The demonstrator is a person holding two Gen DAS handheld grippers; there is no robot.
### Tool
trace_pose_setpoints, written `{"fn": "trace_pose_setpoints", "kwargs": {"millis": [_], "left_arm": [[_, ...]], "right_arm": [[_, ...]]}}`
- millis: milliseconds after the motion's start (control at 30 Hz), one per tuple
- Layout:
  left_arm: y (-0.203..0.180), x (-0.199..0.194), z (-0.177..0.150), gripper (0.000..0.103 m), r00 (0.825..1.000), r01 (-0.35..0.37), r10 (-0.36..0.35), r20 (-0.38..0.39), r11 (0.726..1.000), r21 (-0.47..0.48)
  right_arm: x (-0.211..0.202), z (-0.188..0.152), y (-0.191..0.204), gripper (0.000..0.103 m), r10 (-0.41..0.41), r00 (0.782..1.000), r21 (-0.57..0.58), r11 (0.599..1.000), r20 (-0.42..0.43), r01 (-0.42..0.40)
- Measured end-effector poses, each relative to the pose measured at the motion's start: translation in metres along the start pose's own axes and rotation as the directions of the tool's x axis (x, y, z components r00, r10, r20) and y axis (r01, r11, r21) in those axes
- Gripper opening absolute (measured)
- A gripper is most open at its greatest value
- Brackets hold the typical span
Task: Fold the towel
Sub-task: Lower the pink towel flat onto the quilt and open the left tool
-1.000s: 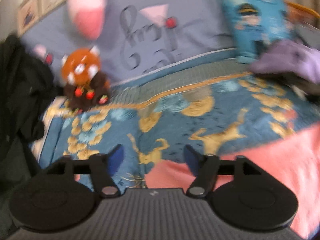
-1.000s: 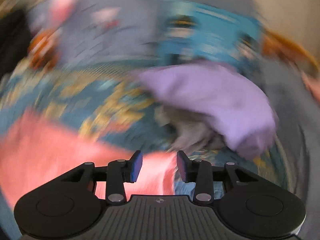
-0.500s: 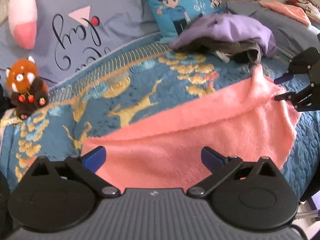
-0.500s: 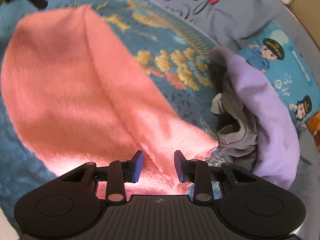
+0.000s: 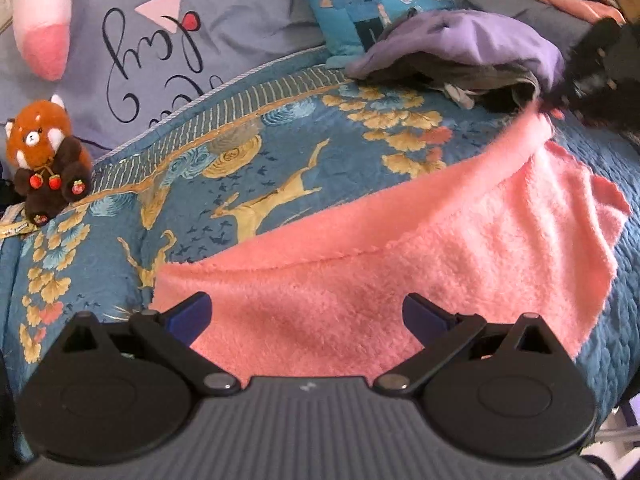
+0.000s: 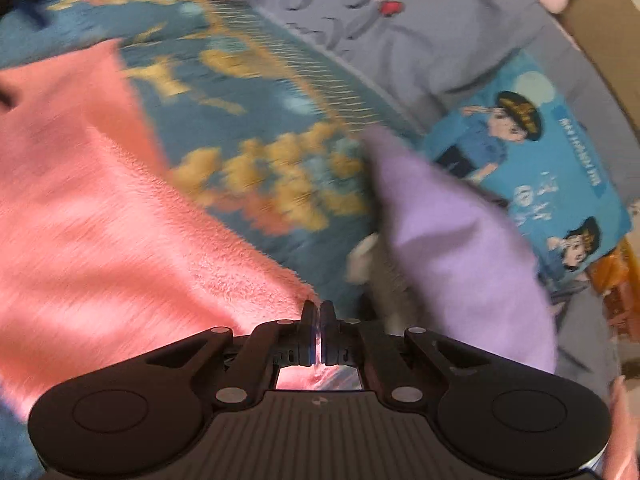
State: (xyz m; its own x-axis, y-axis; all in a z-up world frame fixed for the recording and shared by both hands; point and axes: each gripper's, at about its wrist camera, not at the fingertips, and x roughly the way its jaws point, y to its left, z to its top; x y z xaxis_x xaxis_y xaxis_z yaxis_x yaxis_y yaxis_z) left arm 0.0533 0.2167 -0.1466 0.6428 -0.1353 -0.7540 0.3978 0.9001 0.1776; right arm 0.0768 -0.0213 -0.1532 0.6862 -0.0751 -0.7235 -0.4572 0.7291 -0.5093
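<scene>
While the left gripper [image 5: 306, 314] gapes, the right gripper [image 6: 319, 312] pinches the towel [image 6: 100, 220] — corner lifted.

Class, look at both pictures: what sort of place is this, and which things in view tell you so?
Most likely a bedroom, on a bed: a patterned quilt covers it, pillows lie at its head, and a plush toy sits beside them.

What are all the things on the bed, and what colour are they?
towel: one, pink, on the bedspread, one corner lifted
bedspread: one, blue with gold, under everything
clothes pile: one, purple over grey, behind the towel
cartoon cushion: one, light blue, at the back
big pillow: one, lilac, at the back
toy animal: one, orange and brown, far left
left gripper: black, open over the towel
right gripper: black, pinching the towel corner
</scene>
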Motion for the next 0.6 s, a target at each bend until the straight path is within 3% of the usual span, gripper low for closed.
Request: {"fn": "trace_pose_setpoints", "kwargs": {"millis": [133,267,367,400,467,600], "left_arm": [[0.006,0.003,0.004,0.103,1.000,-0.006,0.007,0.011,1.000,-0.031],[0.014,0.007,0.005,0.103,1.000,-0.028,0.029,0.006,0.998,-0.058],[0.021,0.010,0.003,0.103,0.999,-0.041,0.040,-0.005,0.996,-0.073],[0.022,0.011,0.003,0.103,0.999,-0.044,0.043,-0.009,0.996,-0.077],[0.024,0.012,0.001,0.103,0.999,-0.050,0.048,-0.016,0.995,-0.084],[0.022,0.004,0.000,0.103,0.999,-0.051,0.051,-0.005,0.995,-0.085]], "right_arm": [[0.039,0.030,-0.035,0.002,-0.067,0.995,0.145,0.986,-0.072,0.077],[0.057,0.041,-0.056,0.002,-0.083,0.990,0.299,0.947,-0.117,0.115],[0.063,0.041,-0.050,0.003,-0.087,0.987,0.285,0.951,-0.136,0.123],[0.065,0.040,-0.047,0.005,-0.088,0.986,0.270,0.955,-0.142,0.124],[0.063,0.038,-0.046,0.018,-0.080,0.987,0.275,0.954,-0.136,0.115],[0.044,0.033,-0.056,0.025,-0.047,0.995,0.365,0.928,-0.083,0.075]]}}
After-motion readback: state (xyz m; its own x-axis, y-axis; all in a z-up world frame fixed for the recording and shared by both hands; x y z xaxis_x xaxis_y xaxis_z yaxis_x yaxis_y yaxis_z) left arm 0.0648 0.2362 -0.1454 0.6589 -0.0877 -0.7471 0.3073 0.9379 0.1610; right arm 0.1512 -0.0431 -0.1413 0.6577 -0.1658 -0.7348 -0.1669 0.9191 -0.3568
